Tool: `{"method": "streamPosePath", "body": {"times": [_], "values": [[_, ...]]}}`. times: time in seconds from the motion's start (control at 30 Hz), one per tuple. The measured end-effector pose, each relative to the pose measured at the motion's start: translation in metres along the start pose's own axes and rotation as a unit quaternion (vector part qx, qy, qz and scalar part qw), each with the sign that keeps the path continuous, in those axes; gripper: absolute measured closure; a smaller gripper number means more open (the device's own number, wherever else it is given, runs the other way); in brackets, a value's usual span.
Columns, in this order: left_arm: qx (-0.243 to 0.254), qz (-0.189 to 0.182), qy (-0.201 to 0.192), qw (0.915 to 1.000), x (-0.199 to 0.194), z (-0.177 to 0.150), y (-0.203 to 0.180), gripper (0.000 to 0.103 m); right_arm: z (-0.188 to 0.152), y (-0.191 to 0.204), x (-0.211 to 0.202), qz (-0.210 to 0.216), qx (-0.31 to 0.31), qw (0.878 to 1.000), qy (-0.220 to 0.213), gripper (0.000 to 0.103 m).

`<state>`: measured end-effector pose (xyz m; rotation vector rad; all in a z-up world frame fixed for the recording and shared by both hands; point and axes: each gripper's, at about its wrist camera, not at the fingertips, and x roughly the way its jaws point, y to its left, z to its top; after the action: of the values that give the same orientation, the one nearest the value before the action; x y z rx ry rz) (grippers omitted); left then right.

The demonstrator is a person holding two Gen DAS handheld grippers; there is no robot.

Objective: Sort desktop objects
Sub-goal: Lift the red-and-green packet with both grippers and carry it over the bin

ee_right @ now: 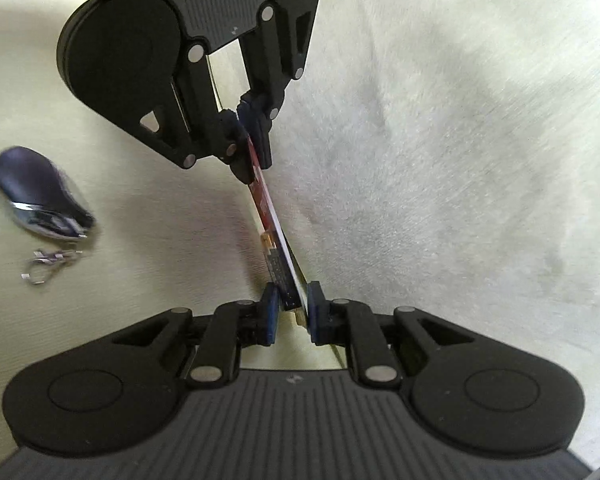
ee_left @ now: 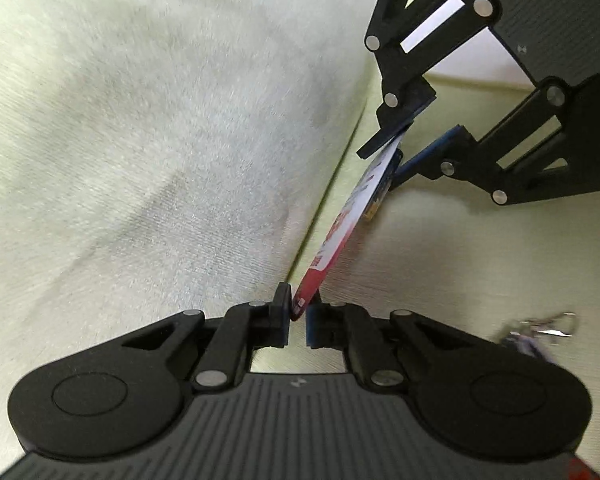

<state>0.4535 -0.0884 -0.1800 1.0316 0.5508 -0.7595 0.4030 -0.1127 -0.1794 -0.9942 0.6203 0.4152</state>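
Observation:
A thin card (ee_left: 340, 232) with red and white print hangs in the air, stretched between my two grippers. My left gripper (ee_left: 299, 316) is shut on the card's red end at the bottom of the left wrist view. My right gripper (ee_left: 402, 152) grips the opposite end from the upper right. From the right wrist, the card (ee_right: 274, 220) runs edge-on up the middle. My right gripper (ee_right: 292, 306) is shut on its near end, where the card leans against the right-hand pad. My left gripper (ee_right: 252, 152) pinches the far end from above.
A pale fluffy cloth (ee_left: 160, 120) (ee_right: 460, 120) covers half of the light wood-grain table (ee_right: 140, 240). A dark key fob (ee_right: 40, 192) with a metal ring (ee_right: 46, 266) (ee_left: 540, 326) lies on the bare table. White paper (ee_left: 480, 56) shows behind my right gripper.

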Motion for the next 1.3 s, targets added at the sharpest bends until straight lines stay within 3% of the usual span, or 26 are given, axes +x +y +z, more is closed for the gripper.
{"method": "streamPosePath", "body": {"times": [0.2,0.3,0.37,0.43,0.5,0.73,1.03,1.3], "values": [[-0.001,-0.002,-0.012,0.9999,-0.041,0.008,0.000,0.099,0.008,-0.004,-0.044,0.000,0.003,1.000,-0.008,0.091],[0.004,0.005,-0.017,0.9998,-0.063,0.012,0.003,0.099,-0.004,-0.011,-0.057,-0.004,0.002,1.000,-0.014,0.091],[0.001,0.011,-0.019,0.9997,-0.079,0.000,0.007,0.099,0.002,-0.010,-0.057,-0.008,0.002,1.000,-0.019,0.091],[-0.002,0.018,-0.022,0.9996,-0.086,0.008,0.014,0.099,0.002,-0.010,-0.083,-0.012,0.002,1.000,-0.025,0.091],[-0.004,0.025,-0.025,0.9994,-0.102,0.021,-0.006,0.099,0.002,-0.011,-0.111,-0.016,0.002,0.999,-0.031,0.091],[-0.020,0.040,-0.030,0.9985,-0.193,0.022,-0.021,0.099,0.018,-0.019,-0.159,-0.022,-0.008,0.998,-0.060,0.089],[-0.052,0.048,-0.025,0.9972,-0.289,0.012,-0.072,0.098,0.012,0.010,-0.268,-0.008,-0.028,0.996,-0.087,0.089],[-0.091,0.029,-0.023,0.9951,-0.335,0.008,-0.130,0.097,-0.004,0.041,-0.329,0.035,-0.023,0.995,-0.093,0.089]]}}
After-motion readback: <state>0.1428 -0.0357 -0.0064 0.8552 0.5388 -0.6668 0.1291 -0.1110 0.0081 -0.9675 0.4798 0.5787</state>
